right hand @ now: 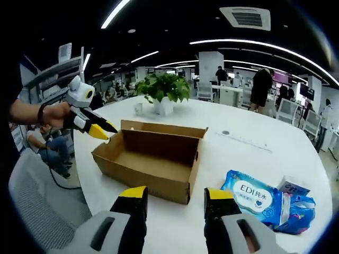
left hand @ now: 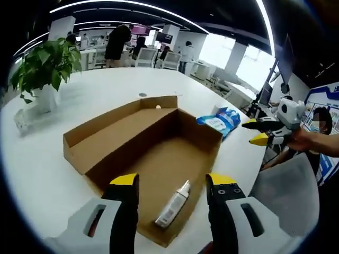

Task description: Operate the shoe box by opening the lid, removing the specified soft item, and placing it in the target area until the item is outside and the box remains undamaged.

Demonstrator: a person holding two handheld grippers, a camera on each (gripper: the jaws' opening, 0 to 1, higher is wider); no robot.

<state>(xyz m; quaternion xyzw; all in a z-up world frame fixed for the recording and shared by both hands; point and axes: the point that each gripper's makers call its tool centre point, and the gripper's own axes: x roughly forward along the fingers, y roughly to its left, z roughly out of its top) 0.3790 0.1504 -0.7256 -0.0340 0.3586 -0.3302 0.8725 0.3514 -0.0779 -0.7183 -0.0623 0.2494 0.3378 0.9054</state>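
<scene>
The round white counter (left hand: 79, 106) spreads smooth and glossy ahead of both grippers, carrying the plain brown corrugated shoe box (left hand: 159, 143), whose hinged lid (left hand: 114, 132) already lies folded flat, beyond and to the left of the left gripper (left hand: 172, 185). The opening step looks done, with no tear or crush visible on the cardboard. Just ahead of the right gripper (right hand: 175, 198), off to its right on the counter beside the box, rests a soft, crinkly blue-and-white wet wipes pack (right hand: 254, 198), pillow-shaped and glossy; if this is the soft item, it is already outside, and only confirming its spot in the target area remains. A slim white spray bottle (left hand: 174, 203), hard and cylindrical, lies on the box floor right between the left gripper's jaws, untouched. Both grippers stand wide apart, holding nothing
</scene>
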